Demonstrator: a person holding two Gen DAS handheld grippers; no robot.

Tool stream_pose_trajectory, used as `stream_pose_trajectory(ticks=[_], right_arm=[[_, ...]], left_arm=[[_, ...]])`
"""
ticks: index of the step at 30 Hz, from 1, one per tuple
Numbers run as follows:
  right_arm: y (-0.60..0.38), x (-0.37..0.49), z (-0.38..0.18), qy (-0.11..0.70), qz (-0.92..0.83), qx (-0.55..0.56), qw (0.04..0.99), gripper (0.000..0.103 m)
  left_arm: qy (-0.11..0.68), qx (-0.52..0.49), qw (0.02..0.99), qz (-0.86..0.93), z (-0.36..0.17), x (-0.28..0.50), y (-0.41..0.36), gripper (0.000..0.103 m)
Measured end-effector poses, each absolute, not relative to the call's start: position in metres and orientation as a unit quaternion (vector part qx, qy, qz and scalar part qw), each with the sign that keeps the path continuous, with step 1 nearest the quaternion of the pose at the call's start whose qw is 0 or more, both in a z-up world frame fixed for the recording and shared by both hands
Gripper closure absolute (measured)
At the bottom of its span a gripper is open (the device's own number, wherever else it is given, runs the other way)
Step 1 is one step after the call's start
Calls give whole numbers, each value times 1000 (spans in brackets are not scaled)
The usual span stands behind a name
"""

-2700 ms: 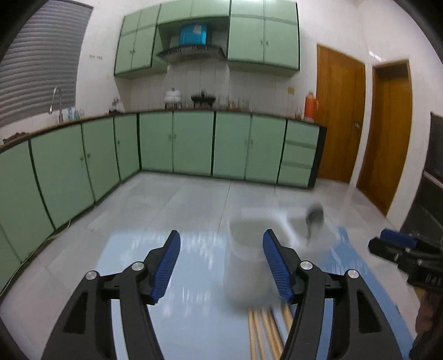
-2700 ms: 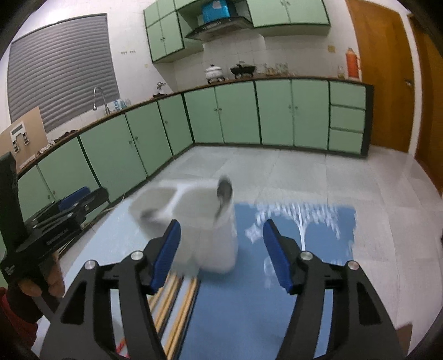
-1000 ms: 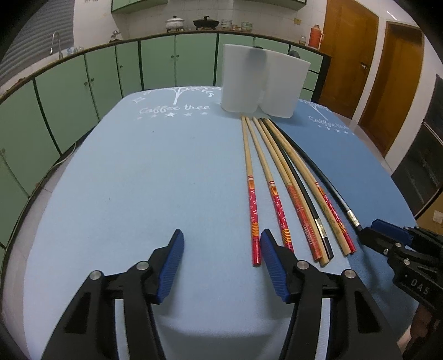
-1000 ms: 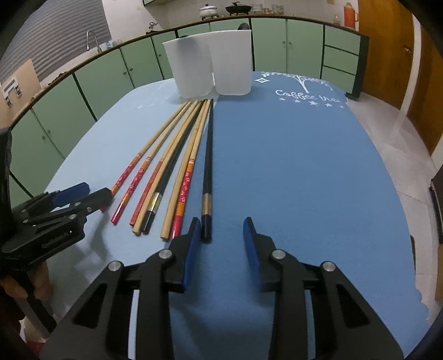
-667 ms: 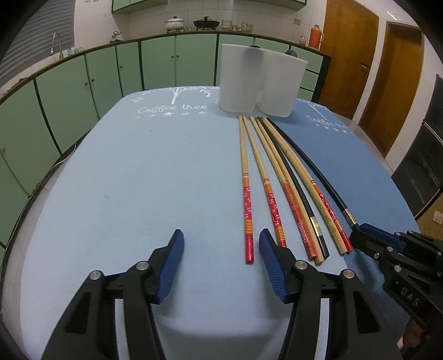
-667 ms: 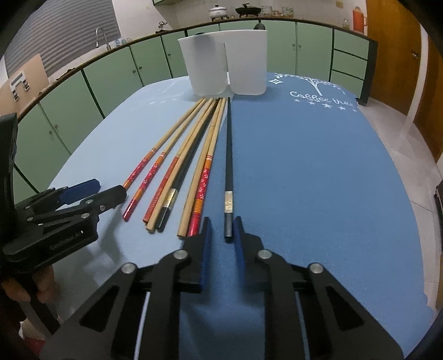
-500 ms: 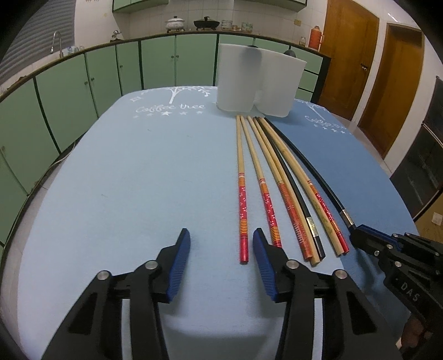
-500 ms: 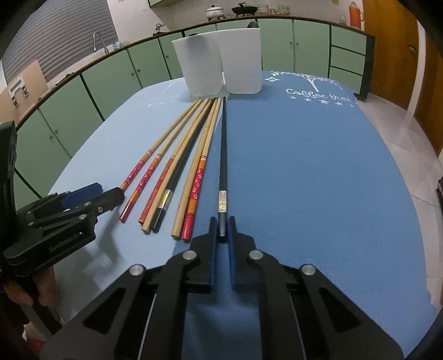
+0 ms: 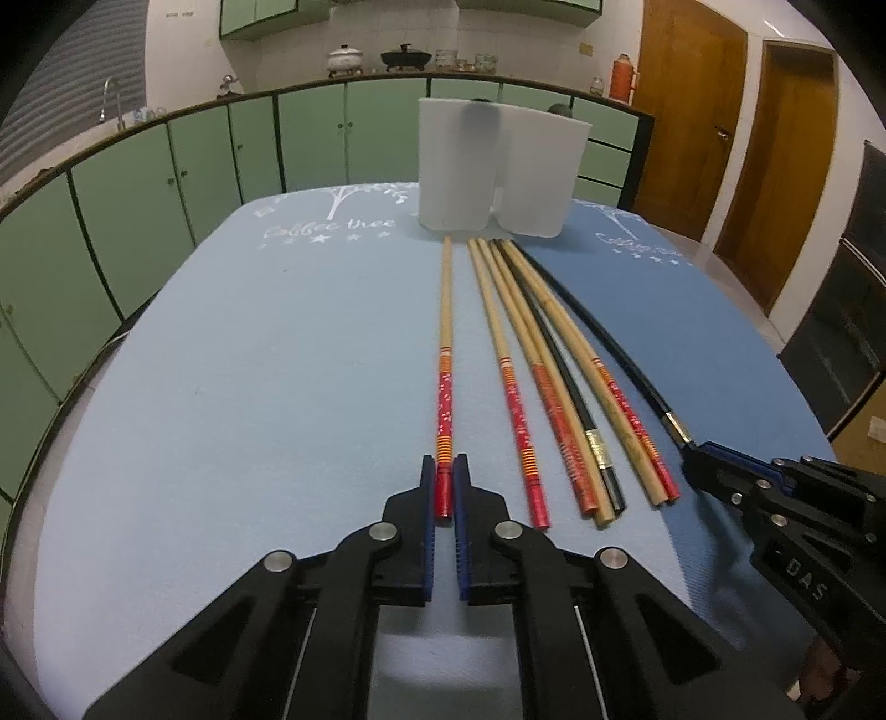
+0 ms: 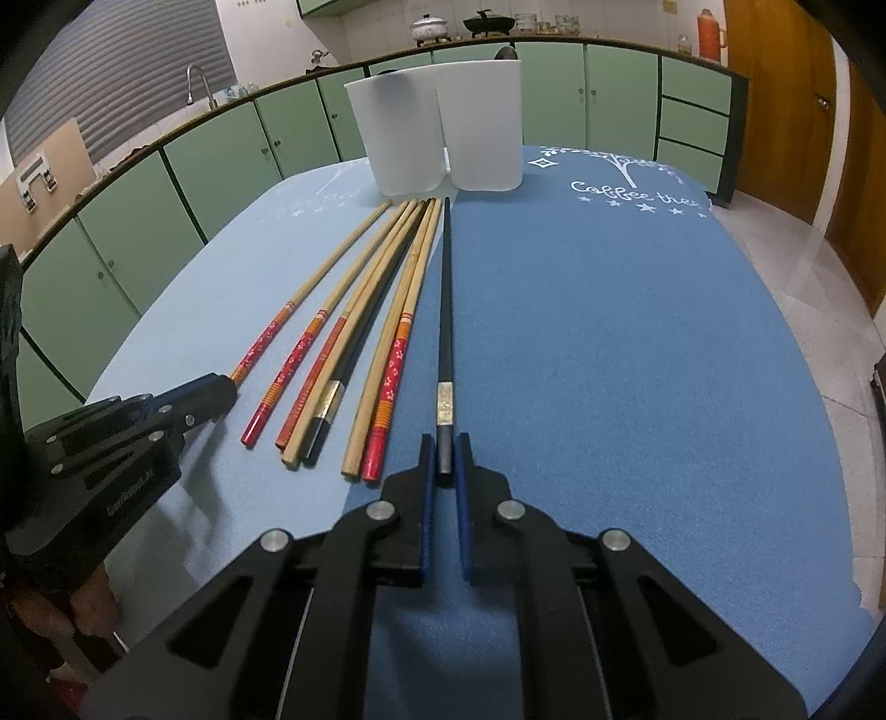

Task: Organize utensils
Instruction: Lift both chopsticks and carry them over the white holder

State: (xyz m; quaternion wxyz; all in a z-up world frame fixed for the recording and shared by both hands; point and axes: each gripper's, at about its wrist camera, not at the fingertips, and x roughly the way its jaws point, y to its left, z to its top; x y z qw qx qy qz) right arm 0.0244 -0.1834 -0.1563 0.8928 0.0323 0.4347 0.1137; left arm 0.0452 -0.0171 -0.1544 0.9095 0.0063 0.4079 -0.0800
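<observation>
Several chopsticks lie side by side on a blue table mat (image 9: pixel 277 387), tips toward a white two-part holder (image 9: pixel 493 177) at the far end. My left gripper (image 9: pixel 443 476) is shut on the red end of the leftmost bamboo chopstick (image 9: pixel 444 343). My right gripper (image 10: pixel 443 454) is shut on the butt of the black chopstick (image 10: pixel 444 310) at the right of the row. The right gripper shows in the left wrist view (image 9: pixel 714 471). The left gripper shows in the right wrist view (image 10: pixel 210 393). The holder (image 10: pixel 443 130) holds a dark spoon (image 10: pixel 505 53).
The other chopsticks (image 9: pixel 554 376) lie between the two held ones. The mat's darker blue half (image 10: pixel 637 332) lies to the right. Green kitchen cabinets (image 9: pixel 166 166) and wooden doors (image 9: pixel 686 111) stand behind the table.
Both grippers came down to the near ends of the chopsticks. The right jaws closed on the black chopstick, then the left jaws closed on the leftmost bamboo one.
</observation>
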Motion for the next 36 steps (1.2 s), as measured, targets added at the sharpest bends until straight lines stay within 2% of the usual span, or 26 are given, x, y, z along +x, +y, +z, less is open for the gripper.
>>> stream_pose_trajectory(ticks=[23,36], right_arm=[[-215,32,-31,312,125,43,941,97],[-229,75,25,301,130,49,943,97]], left_arm=[[247,3,965,-84,-17,42,6,97],[245,19,963,-114,16,80,1,97]])
